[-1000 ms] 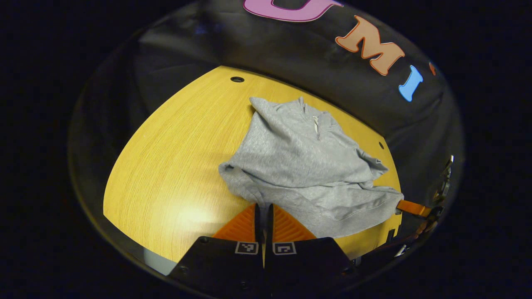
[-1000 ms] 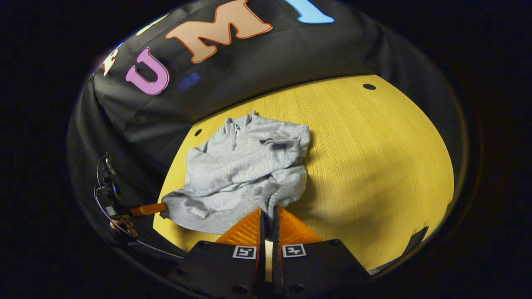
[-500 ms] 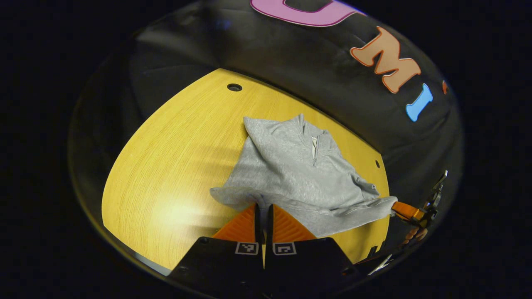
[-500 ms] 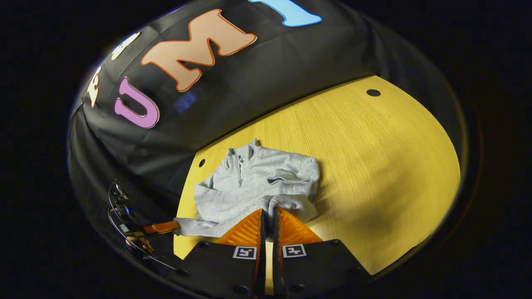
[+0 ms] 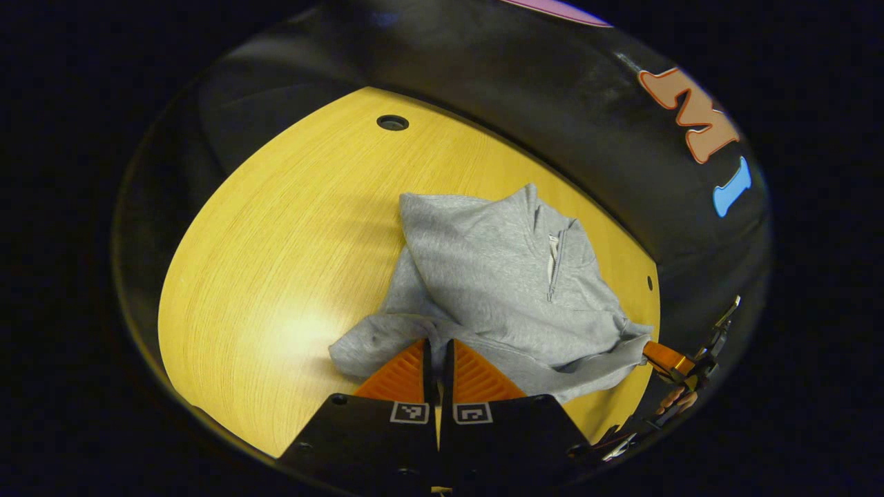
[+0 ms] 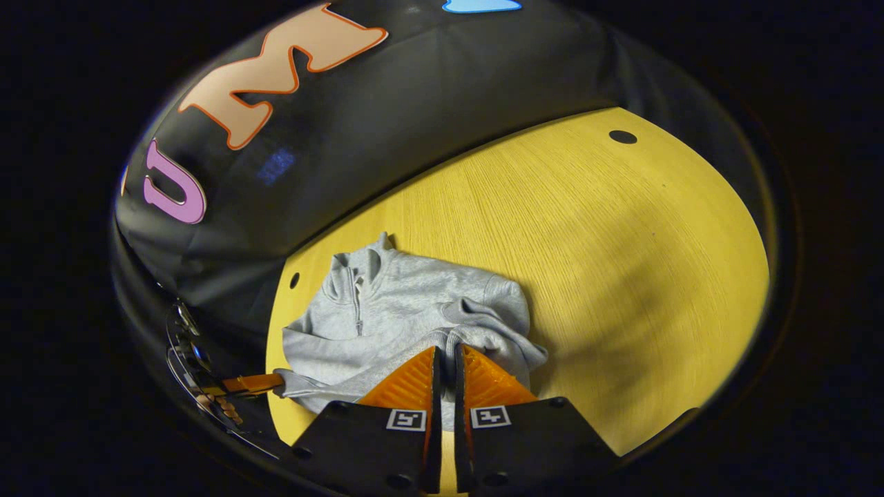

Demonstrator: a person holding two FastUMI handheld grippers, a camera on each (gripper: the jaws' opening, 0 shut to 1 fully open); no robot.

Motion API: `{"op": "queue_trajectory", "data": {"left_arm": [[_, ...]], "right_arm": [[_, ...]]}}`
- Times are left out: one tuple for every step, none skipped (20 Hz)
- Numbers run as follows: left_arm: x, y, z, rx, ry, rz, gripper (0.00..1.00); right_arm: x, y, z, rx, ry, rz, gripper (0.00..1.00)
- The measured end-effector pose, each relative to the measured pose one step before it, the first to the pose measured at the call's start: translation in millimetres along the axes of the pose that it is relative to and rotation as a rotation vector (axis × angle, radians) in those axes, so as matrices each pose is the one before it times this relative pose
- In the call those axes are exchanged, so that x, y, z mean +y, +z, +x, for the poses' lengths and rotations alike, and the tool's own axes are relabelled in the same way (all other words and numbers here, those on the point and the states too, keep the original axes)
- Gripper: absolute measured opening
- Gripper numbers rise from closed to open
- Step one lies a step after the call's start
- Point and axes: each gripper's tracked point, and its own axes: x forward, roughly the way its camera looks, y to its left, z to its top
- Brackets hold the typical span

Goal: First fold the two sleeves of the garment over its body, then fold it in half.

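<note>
A grey zip-neck sweatshirt (image 5: 497, 276) lies on the yellow wooden table (image 5: 276, 241), collar toward the black wall. My left gripper (image 5: 436, 343) is shut on its near hem corner, lifted off the table. In the right gripper view the same sweatshirt (image 6: 407, 310) shows with a sleeve folded over the body, and my right gripper (image 6: 445, 348) is shut on the other hem corner. Each view catches the other gripper (image 5: 666, 359) (image 6: 252, 383) pinching the hem at the far side.
Round holes (image 5: 392, 123) (image 6: 623, 137) sit near the table's back corners, smaller holes (image 5: 649, 281) (image 6: 295, 280) near the garment. The black cloth wall runs close behind the collar. Bare tabletop (image 6: 621, 276) spreads beside the sweatshirt.
Both grippers have carried the hem up and toward the collar; the visible body has shortened and the hem now hangs over the chest.
</note>
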Motion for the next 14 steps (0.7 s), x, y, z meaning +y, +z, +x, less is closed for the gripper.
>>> {"op": "queue_trajectory", "data": {"left_arm": [[0.71,0.26,4.22,0.01352,0.00283,-0.02141,0.00],[-1.83,0.95,2.99,0.00215,-0.00349,-0.02083,0.00],[-2.92,5.89,2.90,-0.02463,-0.01151,-0.01616,0.02],[-3.32,8.97,-3.25,-0.03730,-0.01129,-0.00433,0.06],[-0.63,9.67,-1.45,-0.04891,0.00803,0.01399,0.15],[0.27,9.90,-4.08,-0.05566,0.00276,0.02793,0.27],[-3.25,14.00,-6.48,-0.06252,0.00155,0.03327,0.63],[-4.45,13.35,-6.84,-0.06431,0.00207,0.03197,0.68],[-1.38,13.44,-7.91,-0.06496,0.00984,0.03653,0.86],[-2.26,15.21,-7.36,-0.06573,0.01007,0.03955,0.94],[-2.76,14.97,-8.43,-0.06523,0.01392,0.04024,0.98],[-3.12,14.77,-8.83,-0.06399,0.00893,0.04054,0.97],[-5.16,11.91,-9.46,-0.06278,0.00590,0.04003,0.97],[-5.20,12.19,-8.64,-0.06294,0.00805,0.04690,0.97]], "right_arm": [[0.23,-0.33,5.19,0.00694,-0.00898,0.00031,0.14],[2.75,0.28,4.50,0.00348,0.00123,0.00473,0.17],[2.64,3.66,2.95,-0.01326,0.00558,0.00201,0.12],[9.44,7.79,-1.00,-0.03226,0.01919,-0.00364,0.33],[9.18,7.93,-0.58,-0.03637,0.02037,-0.01281,0.55],[6.58,6.06,-0.68,-0.03009,0.01007,-0.02312,0.76],[1.88,5.64,-6.11,-0.03265,-0.00693,-0.03906,0.98],[3.19,7.85,-4.90,-0.03775,-0.00559,-0.04674,0.96],[2.37,8.89,-7.16,-0.04435,-0.01150,-0.04982,0.96],[1.87,9.95,-9.09,-0.05105,-0.01608,-0.04995,0.96],[1.75,10.11,-8.08,-0.05464,-0.01776,-0.04301,0.96],[1.90,11.48,-10.26,-0.05716,-0.01599,-0.03222,0.96],[3.95,11.53,-10.62,-0.05998,-0.00747,-0.02938,0.96],[2.41,10.93,-12.20,-0.06025,-0.01034,-0.03106,0.96]]}}
